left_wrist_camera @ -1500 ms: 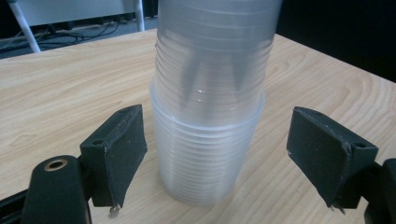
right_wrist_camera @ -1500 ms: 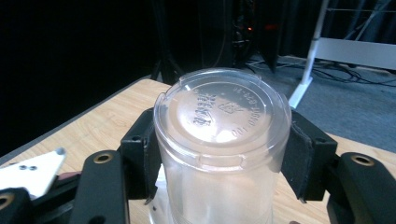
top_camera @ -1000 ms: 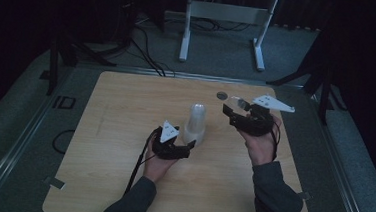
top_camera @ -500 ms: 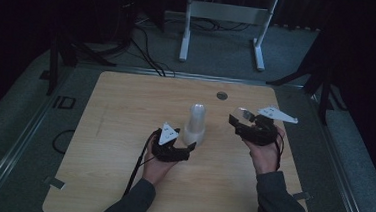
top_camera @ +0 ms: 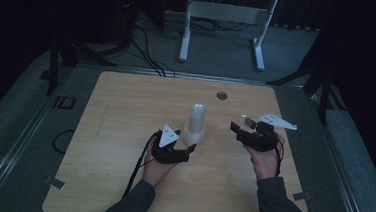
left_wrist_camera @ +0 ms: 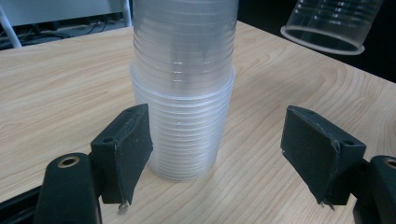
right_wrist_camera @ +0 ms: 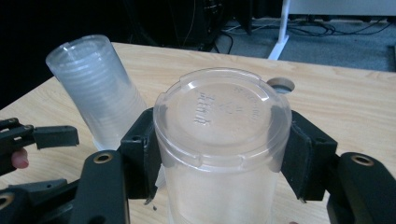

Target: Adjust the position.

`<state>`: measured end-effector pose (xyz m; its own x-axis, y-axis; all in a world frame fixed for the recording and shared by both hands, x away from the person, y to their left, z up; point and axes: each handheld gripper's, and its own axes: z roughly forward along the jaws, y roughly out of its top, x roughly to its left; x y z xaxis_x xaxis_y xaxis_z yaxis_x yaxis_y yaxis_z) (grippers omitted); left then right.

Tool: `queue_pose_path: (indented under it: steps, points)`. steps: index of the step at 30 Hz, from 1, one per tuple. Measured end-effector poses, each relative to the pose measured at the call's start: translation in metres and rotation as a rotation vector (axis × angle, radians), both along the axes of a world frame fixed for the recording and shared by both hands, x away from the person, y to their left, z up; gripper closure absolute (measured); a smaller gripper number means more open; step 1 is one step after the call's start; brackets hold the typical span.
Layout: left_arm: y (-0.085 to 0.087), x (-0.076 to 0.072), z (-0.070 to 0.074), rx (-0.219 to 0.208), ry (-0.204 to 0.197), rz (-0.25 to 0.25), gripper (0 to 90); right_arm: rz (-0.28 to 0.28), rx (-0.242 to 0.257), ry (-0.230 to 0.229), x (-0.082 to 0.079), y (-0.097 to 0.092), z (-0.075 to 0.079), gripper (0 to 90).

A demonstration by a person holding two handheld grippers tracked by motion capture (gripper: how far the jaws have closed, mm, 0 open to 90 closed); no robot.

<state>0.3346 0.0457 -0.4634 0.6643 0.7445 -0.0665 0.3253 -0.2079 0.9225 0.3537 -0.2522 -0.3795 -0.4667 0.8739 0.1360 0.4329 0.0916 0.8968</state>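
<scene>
Left claw (top_camera: 189, 148) low on the desk (top_camera: 124, 131), jaws just closing, not yet pressing the upside-down stack of clear plastic cups (top_camera: 195, 124) between them. Right claw (top_camera: 238, 129) raised, clamped on a single clear cup (right_wrist_camera: 222, 140).

Wooden table (top_camera: 124, 131), white stand (top_camera: 227, 13)

Clear cup stack (top_camera: 195, 125) upside down mid-table, single clear cup (right_wrist_camera: 223, 140) inverted beside it
</scene>
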Motion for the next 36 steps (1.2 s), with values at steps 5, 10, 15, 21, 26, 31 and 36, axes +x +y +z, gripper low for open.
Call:
queue_pose_path:
  steps: [5, 10, 15, 21, 26, 31, 36]
  points:
    - [0.001, -0.001, 0.0, 0.004, -0.002, -0.006, 26.4, 0.0, 0.001, 0.014, -0.001, 0.0, -0.007, 37.8]
    - [0.003, -0.002, -0.001, 0.007, 0.0, -0.022, 28.9, 0.004, -0.005, 0.025, -0.003, 0.001, -0.013, 37.7]
    - [0.003, -0.003, -0.001, 0.011, -0.002, -0.03, 30.6, 0.009, -0.004, 0.037, -0.005, 0.003, -0.02, 37.7]
    - [0.003, -0.004, -0.001, 0.004, 0.002, -0.043, 32.0, 0.011, -0.001, 0.047, -0.007, 0.005, -0.026, 37.7]
    - [0.001, -0.006, -0.001, 0.003, 0.002, -0.053, 32.3, 0.015, 0.005, 0.051, -0.01, 0.006, -0.029, 37.7]
    - [-0.001, -0.007, -0.001, 0.0, 0.009, -0.067, 32.2, 0.008, 0.027, 0.054, -0.011, 0.005, -0.033, 37.7]
    - [-0.003, -0.008, -0.001, 0.005, 0.012, -0.084, 32.3, 0.002, 0.04, 0.06, -0.013, 0.006, -0.037, 37.7]
